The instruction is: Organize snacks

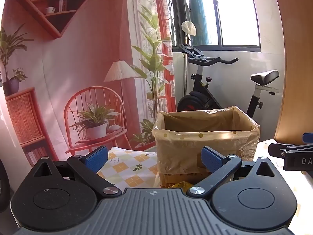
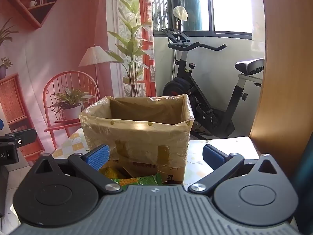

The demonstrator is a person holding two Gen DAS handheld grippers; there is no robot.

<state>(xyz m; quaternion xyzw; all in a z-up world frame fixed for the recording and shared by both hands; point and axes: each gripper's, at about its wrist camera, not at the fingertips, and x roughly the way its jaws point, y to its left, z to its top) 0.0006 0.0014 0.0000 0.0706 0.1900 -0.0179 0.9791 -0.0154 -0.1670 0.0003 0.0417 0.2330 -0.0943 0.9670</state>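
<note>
Left claw (image 1: 154, 159) sits low over the counter (image 1: 127, 166), its blue ribbed fingertips (image 1: 96, 158) spread wide with nothing between them. Straight ahead stands the tall brown cardboard box lined with a crinkled clear plastic bag (image 1: 205, 137), mouth open at the top, yellow dots printed along the folded-over bag rim. The box rests on the counter's cloth, a white sheet with orange checks and little flowers. Off to the right edge of this view pokes the black body of the other tool.

Right claw (image 2: 154, 157) is likewise splayed open, blue pads (image 2: 97, 156) well apart and gripping nothing. Same lined cardboard box (image 2: 137, 129) fills the middle here, close in front, and from this angle its interior looks dark; whether anything lies inside cannot be seen. Down at the box's base, just above the tool's grey ribbed housing, a green and yellow snack packet (image 2: 137, 180) lies on the counter, touching or nearly touching the box front, with what seems to be another yellow wrapper (image 2: 109, 171) beside it, partly hidden by the left finger arm.

Behind everything hangs a printed backdrop of a red chair and potted plants (image 1: 93, 117), and a black exercise bike (image 1: 225, 90) stands by the bright window (image 1: 234, 13).
</note>
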